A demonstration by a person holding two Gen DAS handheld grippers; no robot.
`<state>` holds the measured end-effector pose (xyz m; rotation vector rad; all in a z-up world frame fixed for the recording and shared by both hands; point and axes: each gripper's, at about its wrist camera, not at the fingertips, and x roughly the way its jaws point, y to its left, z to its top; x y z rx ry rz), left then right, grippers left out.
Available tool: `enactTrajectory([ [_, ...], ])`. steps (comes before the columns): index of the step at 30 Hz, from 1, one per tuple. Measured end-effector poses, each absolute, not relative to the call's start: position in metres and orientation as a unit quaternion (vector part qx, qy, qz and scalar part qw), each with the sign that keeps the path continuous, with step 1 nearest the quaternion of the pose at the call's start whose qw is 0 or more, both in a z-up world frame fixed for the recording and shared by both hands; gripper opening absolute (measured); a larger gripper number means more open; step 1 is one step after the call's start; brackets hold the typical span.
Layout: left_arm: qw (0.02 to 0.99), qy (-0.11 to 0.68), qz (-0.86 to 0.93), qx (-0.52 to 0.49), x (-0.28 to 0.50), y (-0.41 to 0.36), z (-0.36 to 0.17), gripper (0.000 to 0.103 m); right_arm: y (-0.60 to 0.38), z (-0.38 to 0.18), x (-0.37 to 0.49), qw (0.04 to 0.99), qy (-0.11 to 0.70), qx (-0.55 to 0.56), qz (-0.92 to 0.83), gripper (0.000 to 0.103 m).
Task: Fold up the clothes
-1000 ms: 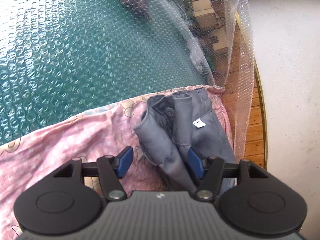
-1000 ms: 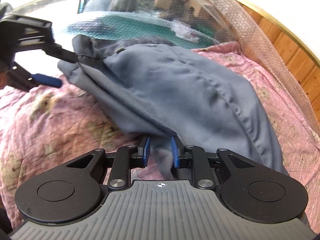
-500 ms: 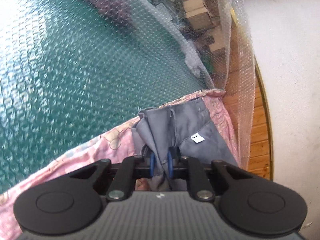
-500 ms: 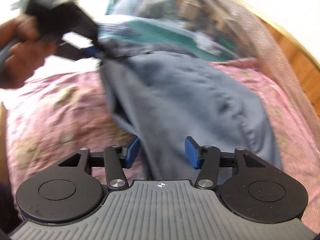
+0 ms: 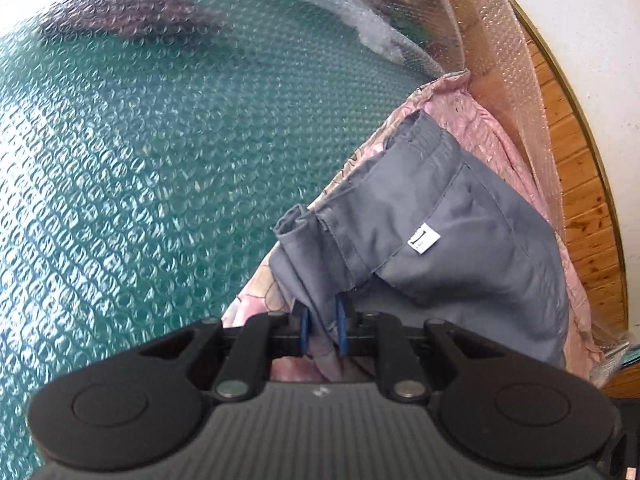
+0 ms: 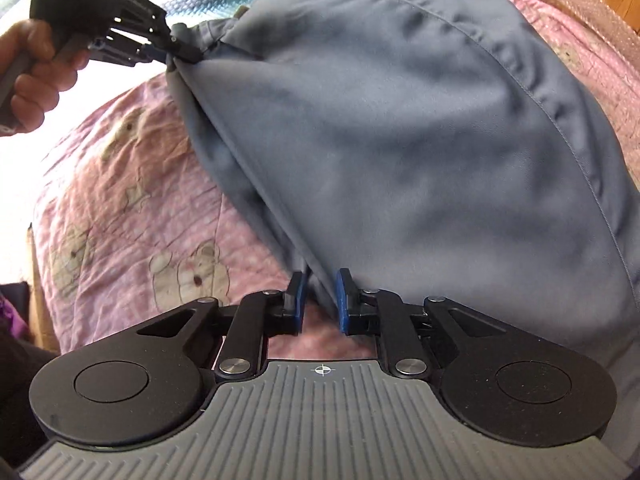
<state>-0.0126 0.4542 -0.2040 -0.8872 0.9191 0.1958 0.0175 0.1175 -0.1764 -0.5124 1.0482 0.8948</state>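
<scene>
Grey garment (image 6: 400, 128) on pink blanket (image 6: 132, 208)

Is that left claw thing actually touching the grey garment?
Touching. In the left wrist view the left gripper has a fold of the grey garment pinched between its blue pads, though its jaws are opening.

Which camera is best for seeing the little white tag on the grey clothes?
The left wrist view. There the white tag sits in plain sight on the grey garment, just below a seam. The right wrist view shows only that garment's smooth grey outside; no tag appears there.
</scene>
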Motion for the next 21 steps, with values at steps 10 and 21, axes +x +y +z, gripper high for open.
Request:
enactTrajectory([
  [10, 0.812, 0.386, 0.127, -0.418, -0.028, 0.439, -0.149, 0.062, 0.173, -0.170, 0.009, 0.750, 0.416, -0.269, 0.438, 0.031],
  [21, 0.829, 0.323, 0.081, -0.448, -0.042, 0.445, -0.174, 0.011, 0.184, -0.176, -0.032, 0.741, 0.385, -0.300, 0.461, 0.001],
])
